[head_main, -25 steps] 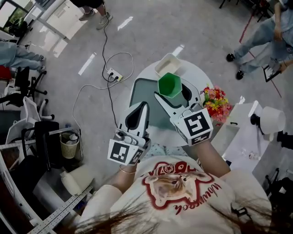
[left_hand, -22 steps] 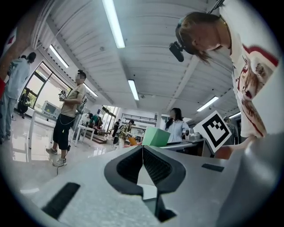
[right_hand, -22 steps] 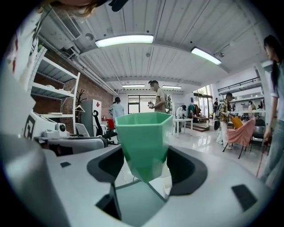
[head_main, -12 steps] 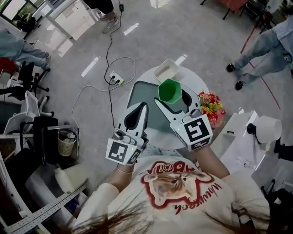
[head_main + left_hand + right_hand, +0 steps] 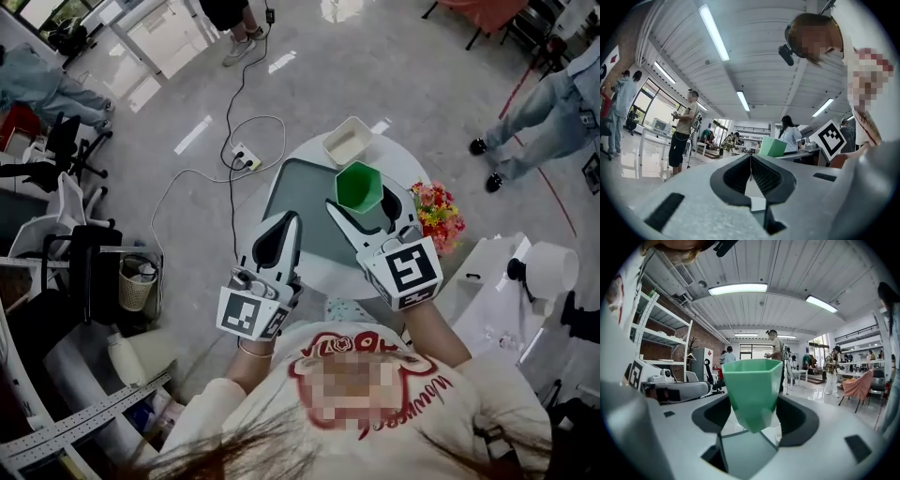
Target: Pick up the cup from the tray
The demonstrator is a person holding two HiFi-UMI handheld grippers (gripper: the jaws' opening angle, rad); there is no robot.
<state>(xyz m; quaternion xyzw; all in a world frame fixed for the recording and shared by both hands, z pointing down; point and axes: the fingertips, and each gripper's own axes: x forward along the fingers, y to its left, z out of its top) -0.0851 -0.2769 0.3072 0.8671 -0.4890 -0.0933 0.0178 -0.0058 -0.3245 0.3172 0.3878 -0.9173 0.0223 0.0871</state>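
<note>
Now right gripper (image 5: 361, 194) has its jaws clamped on the green cup (image 5: 360, 184), held over the grey tray (image 5: 300, 187) on a round white table (image 5: 405, 161). Left gripper (image 5: 293, 220) is closed tight w/ nothing in it. White box (image 5: 346, 141) at table's far edge, flowers (image 5: 434, 211) beside it, power strip (image 5: 246, 157) on grey floor.

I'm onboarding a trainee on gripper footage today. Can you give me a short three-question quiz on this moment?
1. True or false: the right gripper is shut on the green cup.
2. Multiple choice: the jaws of the left gripper are A) together, with nothing between them; B) wide apart; C) closed on the cup.
3. Fill in: on the round table, just beyond the tray, stands a white rectangular ____.

Key: 1 true; 2 A; 3 container.
</note>
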